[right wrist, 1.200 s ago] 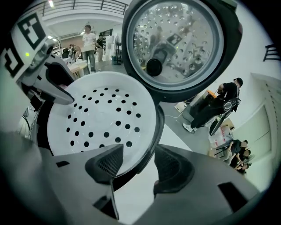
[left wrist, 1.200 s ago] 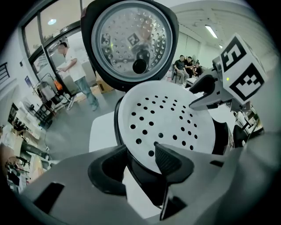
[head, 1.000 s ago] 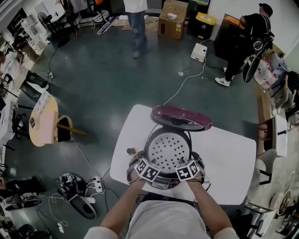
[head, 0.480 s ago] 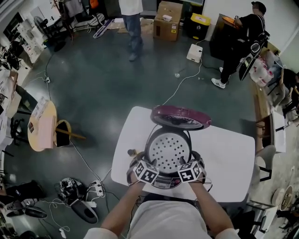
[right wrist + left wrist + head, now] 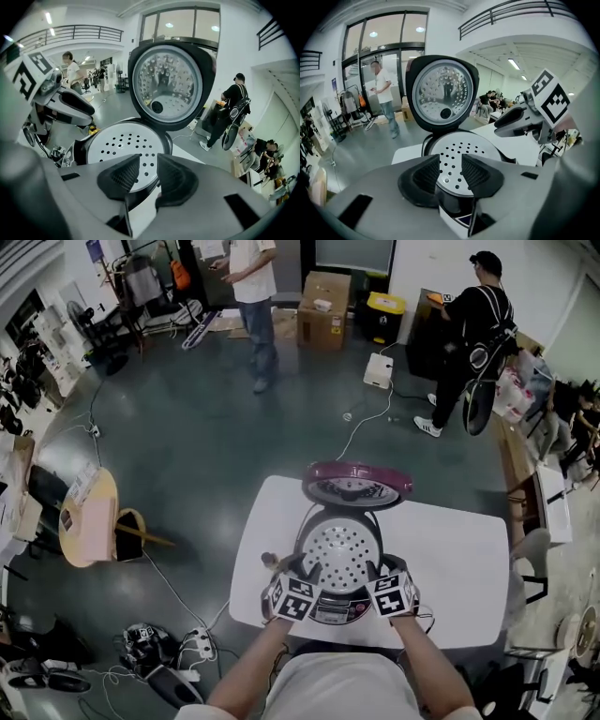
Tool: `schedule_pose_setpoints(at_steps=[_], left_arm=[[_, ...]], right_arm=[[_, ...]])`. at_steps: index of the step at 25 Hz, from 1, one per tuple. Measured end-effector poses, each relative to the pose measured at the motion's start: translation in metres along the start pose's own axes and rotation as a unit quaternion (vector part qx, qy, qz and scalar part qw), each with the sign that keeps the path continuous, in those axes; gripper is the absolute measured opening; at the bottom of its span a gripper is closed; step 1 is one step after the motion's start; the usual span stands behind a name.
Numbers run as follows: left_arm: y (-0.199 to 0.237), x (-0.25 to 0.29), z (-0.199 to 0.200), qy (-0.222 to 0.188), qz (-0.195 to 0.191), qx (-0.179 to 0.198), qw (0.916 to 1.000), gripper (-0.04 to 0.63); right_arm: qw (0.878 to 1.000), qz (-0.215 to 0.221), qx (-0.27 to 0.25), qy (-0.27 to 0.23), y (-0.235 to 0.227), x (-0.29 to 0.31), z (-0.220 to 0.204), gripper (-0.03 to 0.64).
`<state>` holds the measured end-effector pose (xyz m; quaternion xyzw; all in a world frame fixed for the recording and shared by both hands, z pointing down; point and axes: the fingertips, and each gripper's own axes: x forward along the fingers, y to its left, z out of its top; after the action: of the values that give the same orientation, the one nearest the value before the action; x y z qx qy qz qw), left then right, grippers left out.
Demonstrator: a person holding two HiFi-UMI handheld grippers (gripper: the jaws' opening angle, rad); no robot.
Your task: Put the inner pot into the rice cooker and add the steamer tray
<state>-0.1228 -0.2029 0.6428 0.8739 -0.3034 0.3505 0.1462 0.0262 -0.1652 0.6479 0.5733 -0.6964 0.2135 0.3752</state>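
The rice cooker [image 5: 336,607] stands on the white table [image 5: 459,563] with its maroon lid [image 5: 356,486] raised. The white perforated steamer tray [image 5: 339,549] lies flat in its mouth. My left gripper [image 5: 305,576] hovers over the cooker's front left and my right gripper [image 5: 377,573] over its front right, both above the rim and touching nothing. Both pairs of jaws have just been closing, with a gap left and nothing between them. In the left gripper view the tray [image 5: 461,146] shows beyond the left gripper [image 5: 451,171]. In the right gripper view the tray [image 5: 122,143] lies beyond the right gripper [image 5: 148,173].
A small object [image 5: 272,562] lies at the table's left edge. A round wooden table [image 5: 89,517] stands on the floor to the left, with cables and gear [image 5: 155,652] below it. Two people [image 5: 253,296] stand far back among boxes [image 5: 323,310].
Both grippers have come up off the cooker's sides and drawn slightly toward me. Their jaws stand narrower than before. The tray stays in the cooker.
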Motion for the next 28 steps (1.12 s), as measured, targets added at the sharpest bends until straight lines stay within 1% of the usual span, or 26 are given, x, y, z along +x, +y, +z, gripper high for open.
schedule_pose_setpoints(at_steps=[2, 3, 8, 10, 13, 17, 23, 26, 28], left_arm=[[-0.004, -0.006, 0.004, -0.013, -0.008, -0.009, 0.9998, 0.141], [-0.005, -0.009, 0.005, -0.018, -0.01, -0.012, 0.9997, 0.14], [-0.016, -0.026, 0.013, -0.044, -0.015, -0.013, 0.9988, 0.114], [-0.023, -0.036, 0.015, -0.052, -0.012, -0.018, 0.9984, 0.094], [-0.033, -0.053, 0.018, -0.064, -0.003, -0.029, 0.9975, 0.043], [-0.049, -0.075, 0.024, -0.084, 0.012, -0.037, 0.9957, 0.017], [-0.083, -0.108, 0.023, -0.114, 0.019, -0.069, 0.9909, 0.014], [-0.102, -0.125, 0.025, -0.139, 0.006, -0.103, 0.985, 0.014], [-0.115, -0.138, 0.023, -0.15, 0.006, -0.116, 0.9819, 0.014]], right_arm=[[1.0, 0.011, 0.017, -0.012, 0.001, -0.011, 0.002, 0.097], [0.999, 0.014, 0.023, -0.019, 0.001, -0.017, 0.003, 0.087], [0.998, 0.019, 0.032, -0.054, 0.001, -0.049, 0.011, 0.058], [0.996, 0.026, 0.04, -0.07, 0.001, -0.063, 0.011, 0.048], [0.993, 0.038, 0.05, -0.103, 0.001, -0.085, 0.014, 0.025], [0.987, 0.052, 0.046, -0.146, 0.001, -0.117, 0.017, 0.012], [0.979, 0.077, 0.037, -0.187, 0.003, -0.162, 0.014, 0.012], [0.975, 0.088, 0.034, -0.2, 0.004, -0.181, 0.007, 0.012], [0.973, 0.094, 0.034, -0.209, 0.004, -0.195, 0.001, 0.012]])
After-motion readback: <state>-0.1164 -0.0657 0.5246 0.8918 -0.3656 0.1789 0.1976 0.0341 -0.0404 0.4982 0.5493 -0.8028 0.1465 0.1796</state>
